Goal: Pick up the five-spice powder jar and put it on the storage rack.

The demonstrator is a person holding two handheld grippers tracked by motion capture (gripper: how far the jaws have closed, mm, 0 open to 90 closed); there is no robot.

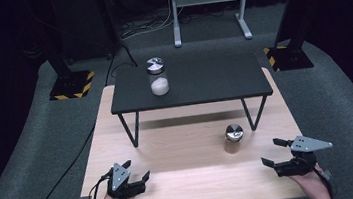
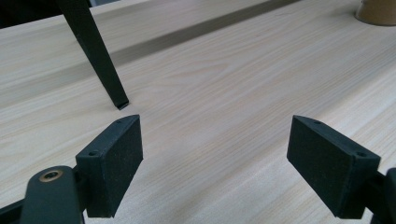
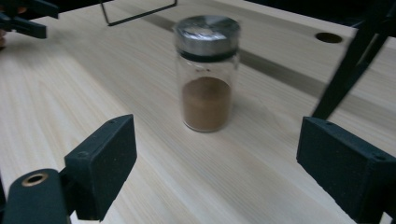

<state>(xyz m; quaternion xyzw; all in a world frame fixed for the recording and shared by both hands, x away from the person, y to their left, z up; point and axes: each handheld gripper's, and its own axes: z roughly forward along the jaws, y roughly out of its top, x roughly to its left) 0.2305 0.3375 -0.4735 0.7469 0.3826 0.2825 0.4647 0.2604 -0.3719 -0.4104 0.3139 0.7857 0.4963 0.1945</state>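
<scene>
Glass jars: two; tongs: two.

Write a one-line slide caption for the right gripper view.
Open right gripper faces an upright glass jar of brown powder with a metal lid on the wooden table.

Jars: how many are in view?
2. White-powder jar stands on the black shelf; brown-powder jar stands on the wooden table, ahead of the right gripper.
</scene>
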